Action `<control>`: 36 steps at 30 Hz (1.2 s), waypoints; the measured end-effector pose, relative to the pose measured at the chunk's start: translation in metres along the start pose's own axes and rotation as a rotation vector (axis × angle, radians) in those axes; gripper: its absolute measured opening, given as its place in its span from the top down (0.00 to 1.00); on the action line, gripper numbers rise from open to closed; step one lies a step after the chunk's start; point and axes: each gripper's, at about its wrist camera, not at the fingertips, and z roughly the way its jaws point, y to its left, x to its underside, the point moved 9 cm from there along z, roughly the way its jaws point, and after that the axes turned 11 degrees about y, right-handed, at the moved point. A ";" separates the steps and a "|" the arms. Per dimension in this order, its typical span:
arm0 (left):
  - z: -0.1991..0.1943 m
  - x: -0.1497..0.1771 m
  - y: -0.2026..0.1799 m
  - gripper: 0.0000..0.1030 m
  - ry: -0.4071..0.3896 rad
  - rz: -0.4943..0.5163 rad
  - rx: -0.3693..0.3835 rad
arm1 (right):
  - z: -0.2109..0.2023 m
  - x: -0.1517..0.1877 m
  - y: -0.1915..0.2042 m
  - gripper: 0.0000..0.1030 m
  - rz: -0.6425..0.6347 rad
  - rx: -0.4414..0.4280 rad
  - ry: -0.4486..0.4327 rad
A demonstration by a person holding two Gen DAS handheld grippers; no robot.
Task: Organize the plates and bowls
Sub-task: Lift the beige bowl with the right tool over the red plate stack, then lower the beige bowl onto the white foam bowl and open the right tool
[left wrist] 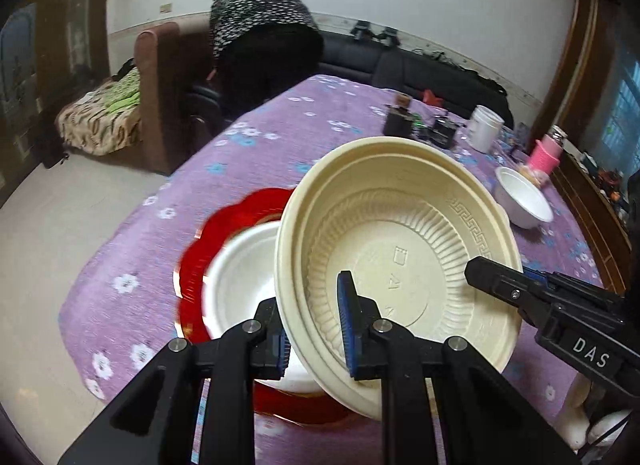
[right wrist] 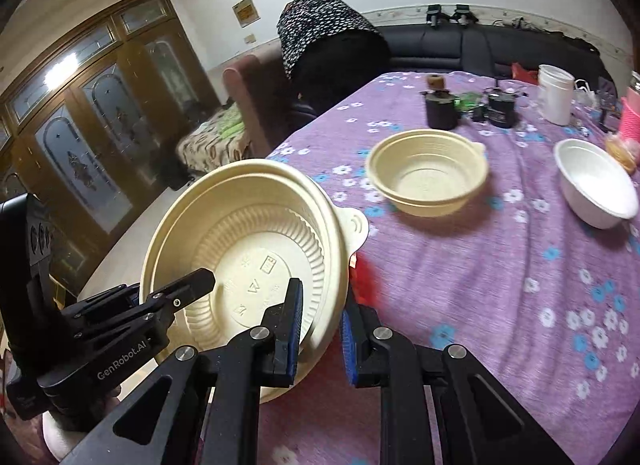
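A cream ribbed plastic bowl (left wrist: 400, 261) (right wrist: 248, 265) is held tilted above the purple flowered table by both grippers. My left gripper (left wrist: 316, 329) is shut on its near rim, one pad inside, one outside. My right gripper (right wrist: 320, 333) is shut on the rim at the other side; its fingers (left wrist: 500, 285) show in the left wrist view. Under the bowl sits a white bowl (left wrist: 236, 285) on a red scalloped plate (left wrist: 208, 241). A second cream bowl (right wrist: 428, 173) and another white bowl (right wrist: 596, 181) (left wrist: 524, 197) stand farther back.
At the table's far end stand a white jar (right wrist: 554, 93), dark small devices (right wrist: 440, 109), and a pink cup (left wrist: 544, 157). The table edge (right wrist: 280, 149) drops to the floor on the left. A brown armchair (left wrist: 160, 93) and black sofa lie beyond.
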 end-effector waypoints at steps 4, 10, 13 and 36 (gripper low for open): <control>0.009 -0.006 0.021 0.82 0.011 -0.029 -0.029 | 0.016 -0.012 0.014 0.81 -0.020 0.003 0.007; 0.021 -0.004 0.043 0.79 0.039 -0.059 -0.055 | 0.043 -0.022 0.028 0.81 -0.043 0.010 0.035; 0.026 -0.001 0.051 0.76 0.054 -0.062 -0.069 | 0.054 -0.020 0.029 0.81 -0.046 0.005 0.057; -0.004 0.000 0.057 0.26 -0.034 -0.143 -0.047 | 0.053 -0.015 0.008 0.52 0.032 -0.031 -0.002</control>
